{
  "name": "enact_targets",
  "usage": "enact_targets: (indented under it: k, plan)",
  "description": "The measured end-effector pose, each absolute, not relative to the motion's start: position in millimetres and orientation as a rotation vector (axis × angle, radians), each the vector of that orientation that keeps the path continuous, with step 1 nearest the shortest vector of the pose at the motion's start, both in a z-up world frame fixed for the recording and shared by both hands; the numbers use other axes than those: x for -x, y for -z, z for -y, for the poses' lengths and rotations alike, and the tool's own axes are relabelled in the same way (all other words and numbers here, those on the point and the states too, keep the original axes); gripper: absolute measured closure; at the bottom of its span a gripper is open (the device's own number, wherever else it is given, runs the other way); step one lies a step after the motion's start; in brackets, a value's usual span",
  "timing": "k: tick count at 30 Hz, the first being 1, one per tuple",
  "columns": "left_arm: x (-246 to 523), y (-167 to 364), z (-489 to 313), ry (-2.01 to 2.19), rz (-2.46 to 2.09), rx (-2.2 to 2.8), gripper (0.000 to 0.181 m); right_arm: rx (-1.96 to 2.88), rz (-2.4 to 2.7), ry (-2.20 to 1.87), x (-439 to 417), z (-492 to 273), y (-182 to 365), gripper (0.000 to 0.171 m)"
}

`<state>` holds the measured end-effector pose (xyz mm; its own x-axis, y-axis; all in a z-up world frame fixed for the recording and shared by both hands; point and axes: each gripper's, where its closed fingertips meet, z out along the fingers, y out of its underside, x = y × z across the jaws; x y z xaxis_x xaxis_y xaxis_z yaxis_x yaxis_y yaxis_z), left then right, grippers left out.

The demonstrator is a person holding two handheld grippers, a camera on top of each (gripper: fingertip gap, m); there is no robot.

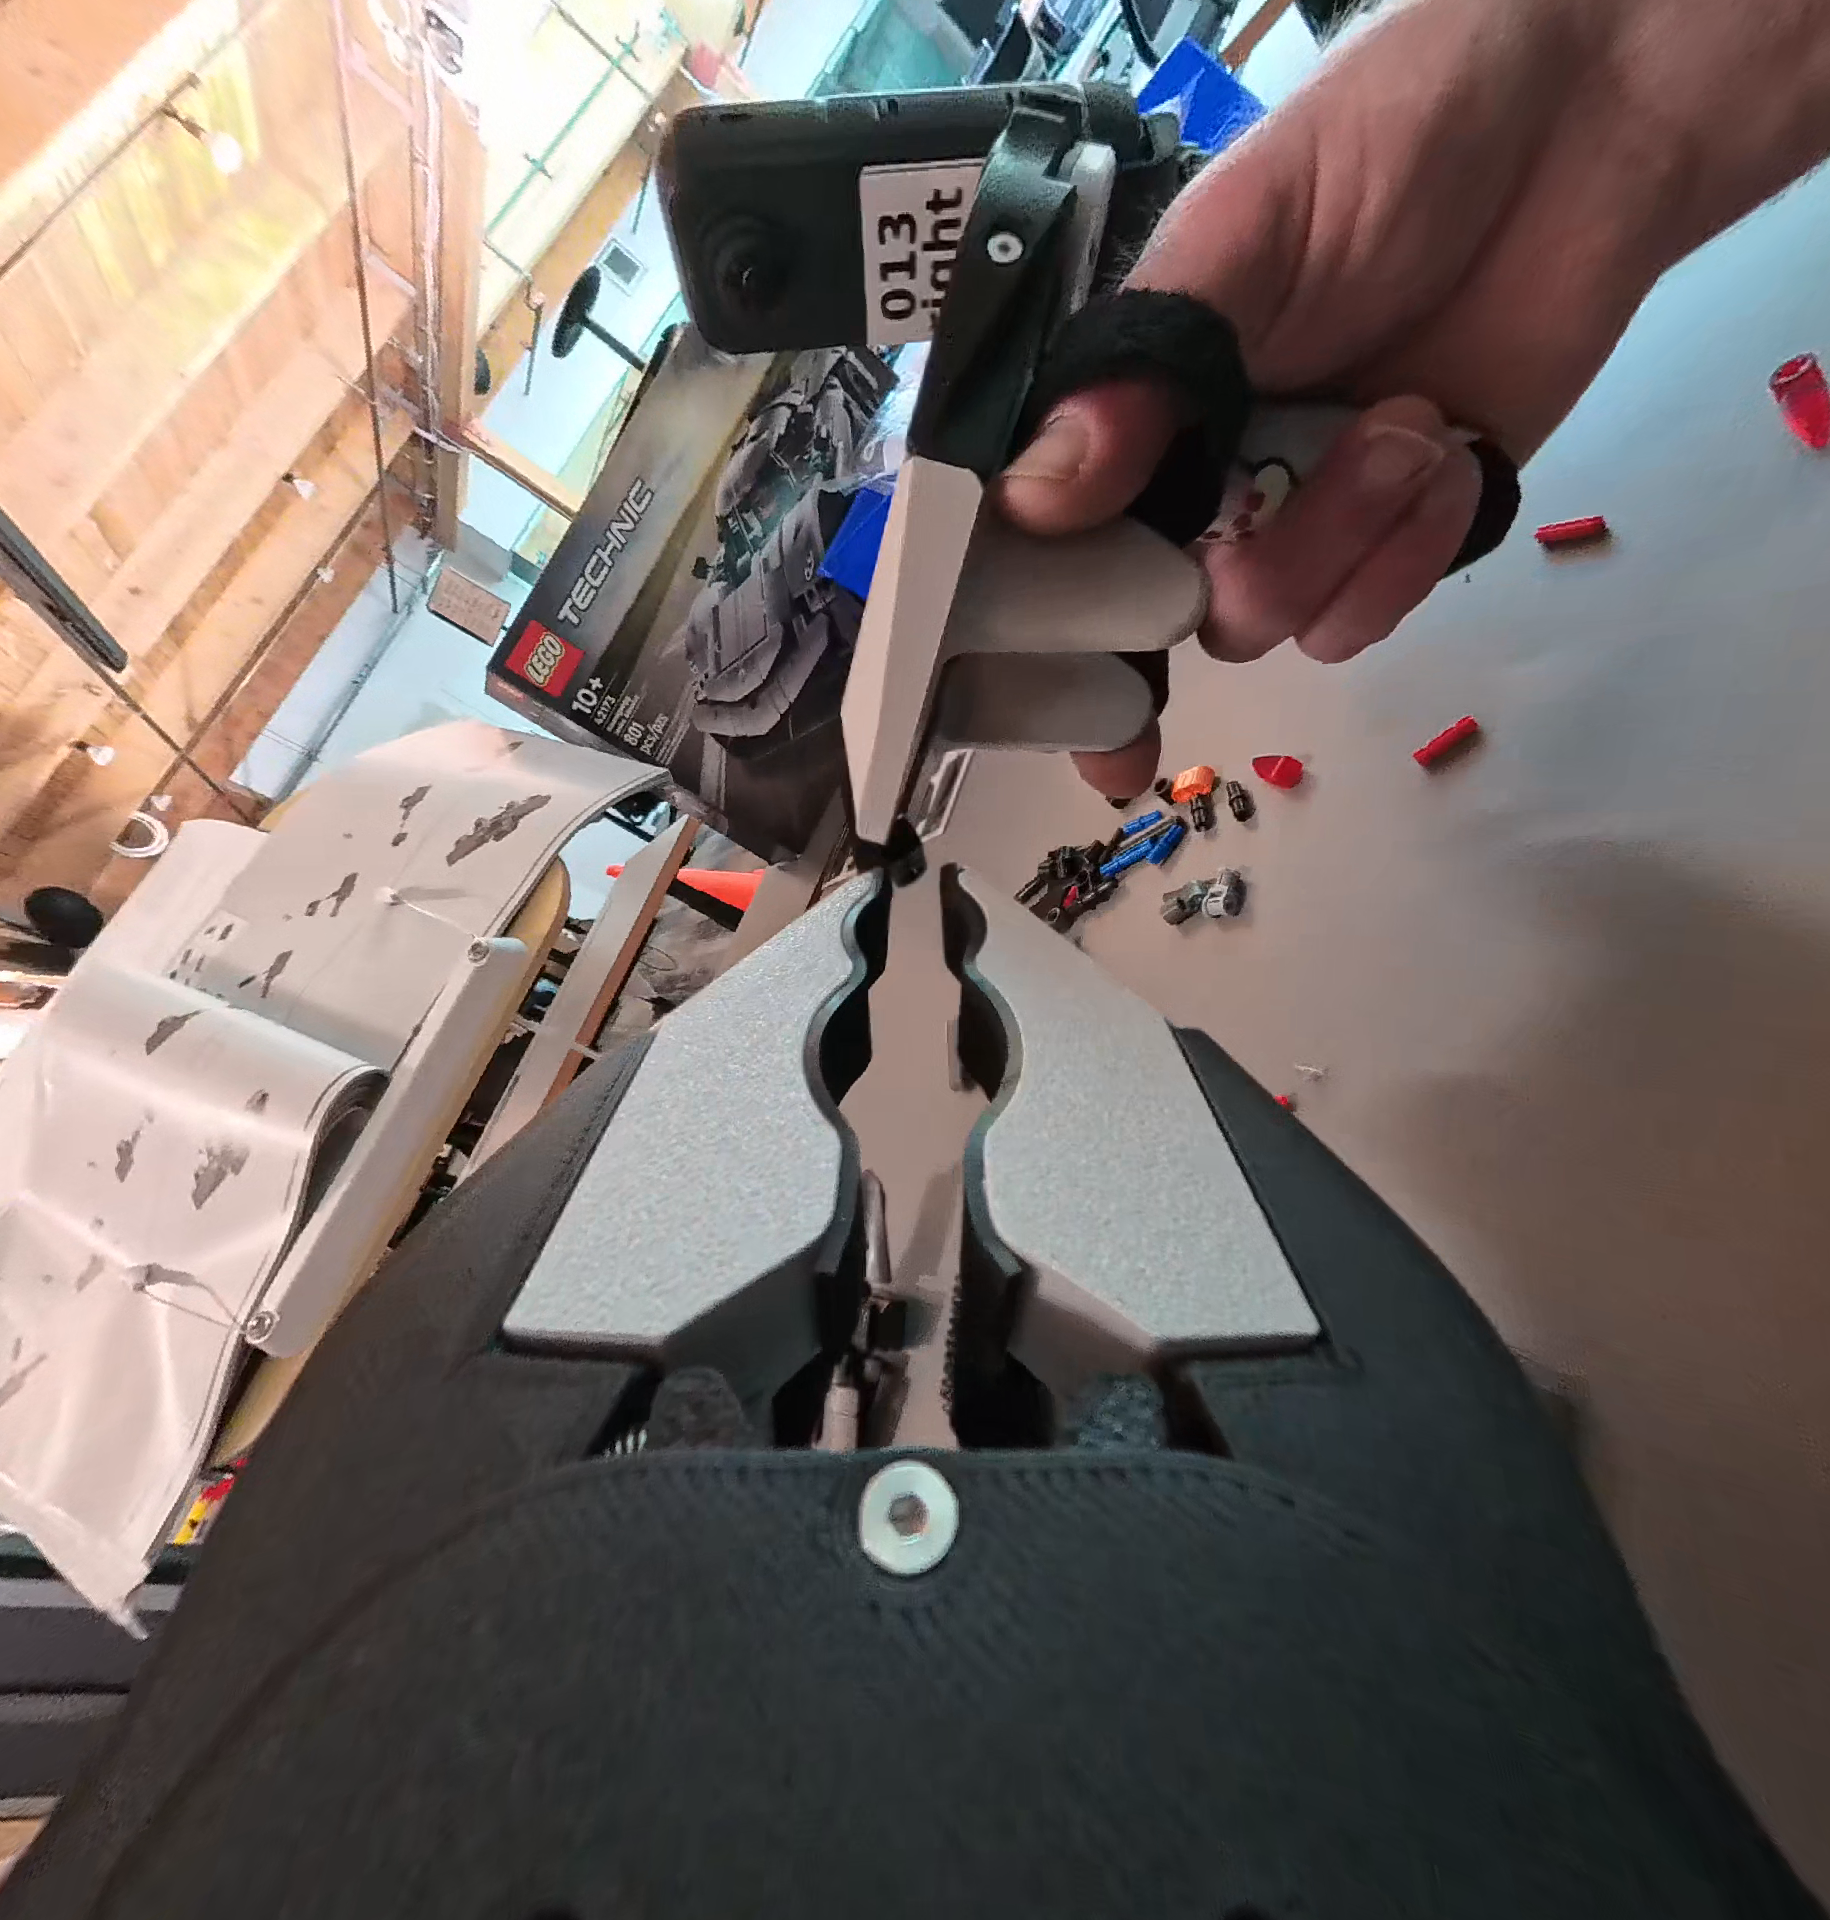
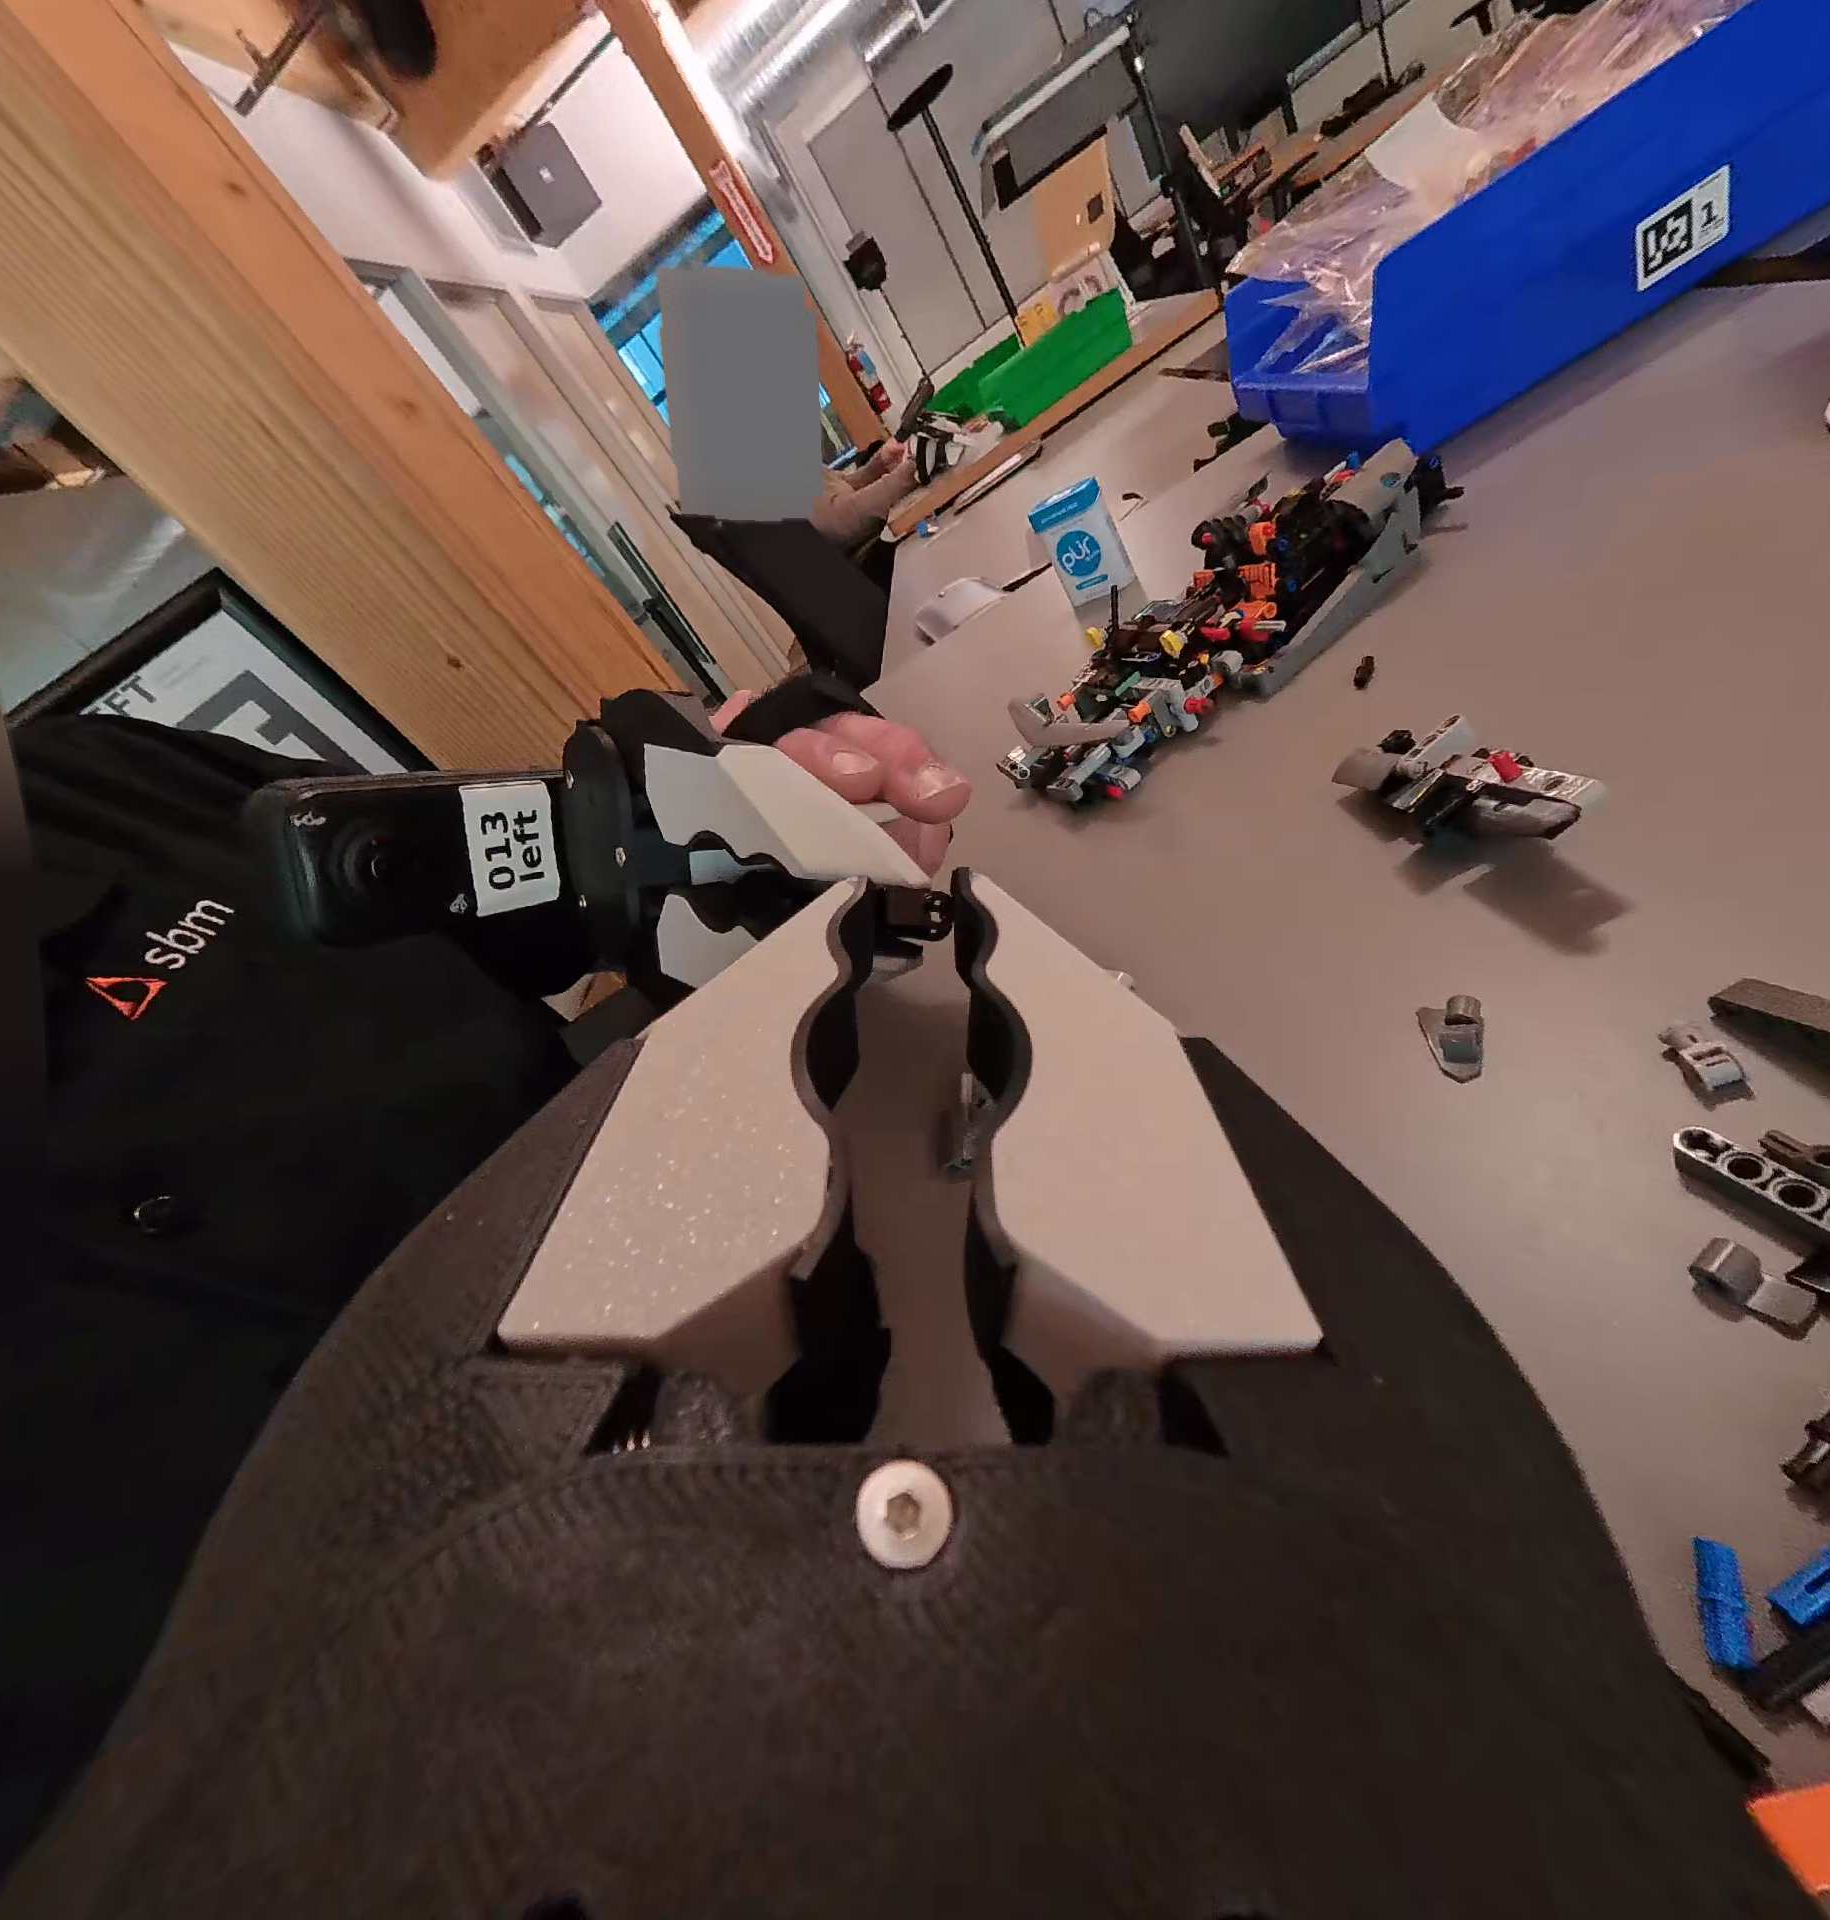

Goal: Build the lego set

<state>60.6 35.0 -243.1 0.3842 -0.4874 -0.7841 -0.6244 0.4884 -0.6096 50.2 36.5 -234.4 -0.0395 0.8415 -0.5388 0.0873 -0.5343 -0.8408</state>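
White labels on both cameras (image 1: 906,255), printed set box (image 1: 682,623), tagged blue bin (image 2: 1576,260)

Black piece (image 2: 916,920) between the gripper tips: too small to identify.
Blue bin (image 2: 1576,281), far right: cut off by the frame edge.
Booklet (image 1: 163,1091), left: print blurred.

A small black lego piece (image 2: 916,914) sits at 12 o'clock, raised above the desk. The long half-built model (image 2: 1243,613), black and grey with orange and red pins, lies flat at 1 o'clock, a smaller grey sub-assembly (image 2: 1467,790) beside it.
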Motion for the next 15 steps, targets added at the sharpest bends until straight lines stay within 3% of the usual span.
enact_targets:
  k: [3,8,10,15]
  plan:
    - [-61.8,241.0,-35.4,-0.096,-1.245,1.136,0.17,1.626,0.96,-1.657,-52.3,-38.4,229.9,0.158]
    - [-63.4,236.7,-38.5,-0.111,-1.237,1.127,0.179,1.605,0.939,-1.673,-53.5,-37.0,227.0,0.159]
    - [-66.3,238.0,-36.6,-0.096,-1.247,1.119,0.181,1.596,0.915,-1.671,-54.7,-38.8,225.8,0.171]
    - [-72.9,242.8,-34.9,-0.077,-1.273,1.118,0.181,1.609,0.946,-1.658,-53.2,-36.6,231.8,0.171]
